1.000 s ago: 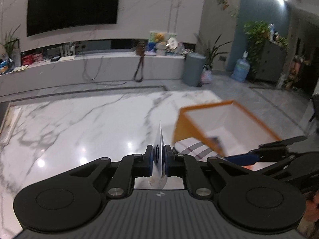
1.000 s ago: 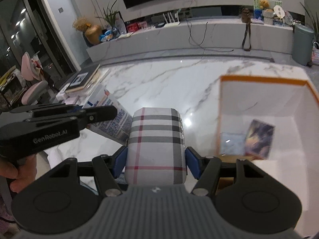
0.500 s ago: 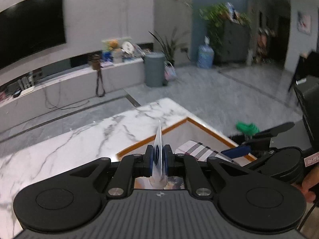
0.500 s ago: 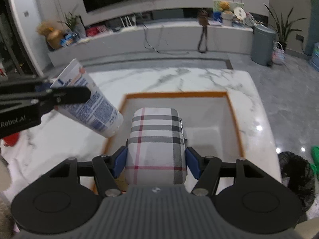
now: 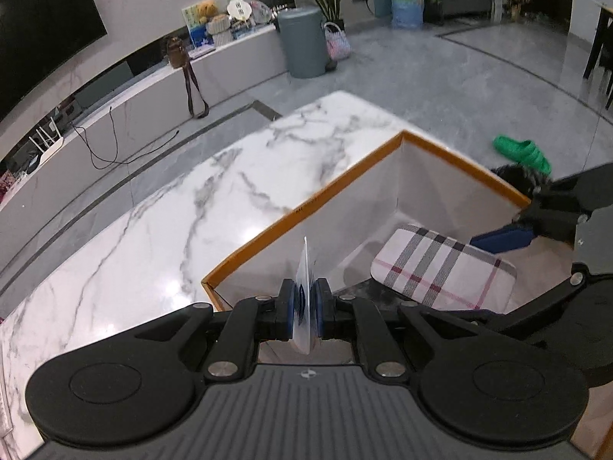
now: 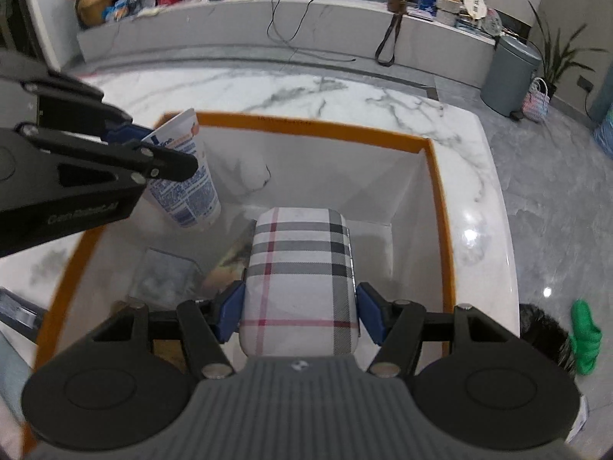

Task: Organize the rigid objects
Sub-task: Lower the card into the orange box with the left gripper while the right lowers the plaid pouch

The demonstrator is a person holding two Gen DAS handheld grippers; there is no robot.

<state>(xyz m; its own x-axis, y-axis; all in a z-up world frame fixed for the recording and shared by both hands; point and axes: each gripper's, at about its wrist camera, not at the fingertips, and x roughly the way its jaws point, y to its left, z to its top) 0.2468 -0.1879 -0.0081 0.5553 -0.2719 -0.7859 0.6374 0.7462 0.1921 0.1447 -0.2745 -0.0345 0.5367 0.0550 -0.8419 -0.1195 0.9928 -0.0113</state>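
A white box with an orange rim [image 6: 306,124] stands on the marble table [image 5: 153,230]. My right gripper [image 6: 300,306] is shut on a plaid hard case [image 6: 300,268] and holds it over the inside of the box. The case [image 5: 440,268] also shows in the left wrist view, above the box [image 5: 306,207]. My left gripper [image 5: 305,306] is shut on the flat crimped end of a white printed tube [image 5: 304,276]. In the right wrist view the tube [image 6: 184,188] hangs cap-down over the box's near left corner, under the left gripper [image 6: 168,153].
A clear plastic item [image 6: 164,276] and a picture card [image 6: 230,264] lie on the box floor. The table ends just beyond the box. On the floor lie a green slipper [image 6: 584,337] and a black bag [image 6: 544,329]. A grey bin [image 5: 302,42] stands further off.
Both grippers swung over to the box and sank a little. The tube and the plaid case, earlier beside or before the box, now hang over its inside. Both grips are unchanged.
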